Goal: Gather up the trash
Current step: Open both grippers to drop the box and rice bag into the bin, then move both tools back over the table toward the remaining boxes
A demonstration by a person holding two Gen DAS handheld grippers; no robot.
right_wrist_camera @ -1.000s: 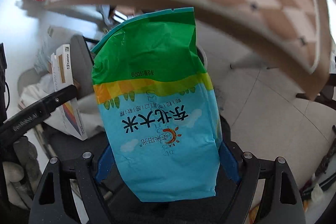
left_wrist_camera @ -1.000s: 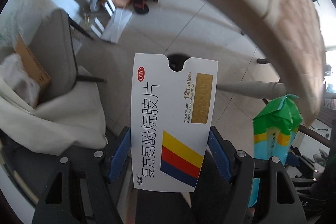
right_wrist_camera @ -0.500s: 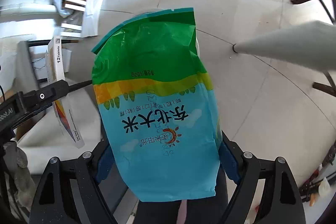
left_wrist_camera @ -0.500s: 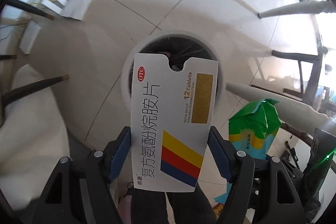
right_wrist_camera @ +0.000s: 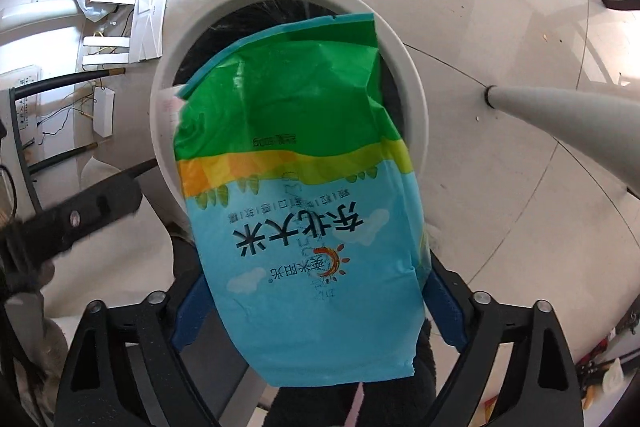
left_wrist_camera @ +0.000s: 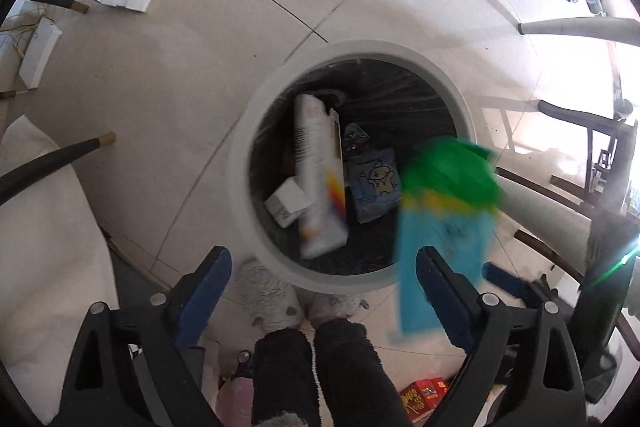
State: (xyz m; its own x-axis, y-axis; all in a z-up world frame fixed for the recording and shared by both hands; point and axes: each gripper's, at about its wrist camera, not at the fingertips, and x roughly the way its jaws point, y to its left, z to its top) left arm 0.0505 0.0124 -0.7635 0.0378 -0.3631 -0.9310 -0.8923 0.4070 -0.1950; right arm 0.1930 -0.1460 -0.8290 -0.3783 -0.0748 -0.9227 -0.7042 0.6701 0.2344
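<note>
White tablet box (left_wrist_camera: 320, 179) now inside bin (left_wrist_camera: 244, 163), left jaws wide; right jaws gripping bag (right_wrist_camera: 308, 211).

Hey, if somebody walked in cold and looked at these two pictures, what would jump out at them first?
Probably the green and blue rice bag, filling the middle of the right wrist view, clamped in the right gripper above the round white trash bin. In the left wrist view, the left gripper stands open over that bin, where a white medicine box with coloured stripes lies blurred among other trash.
</note>
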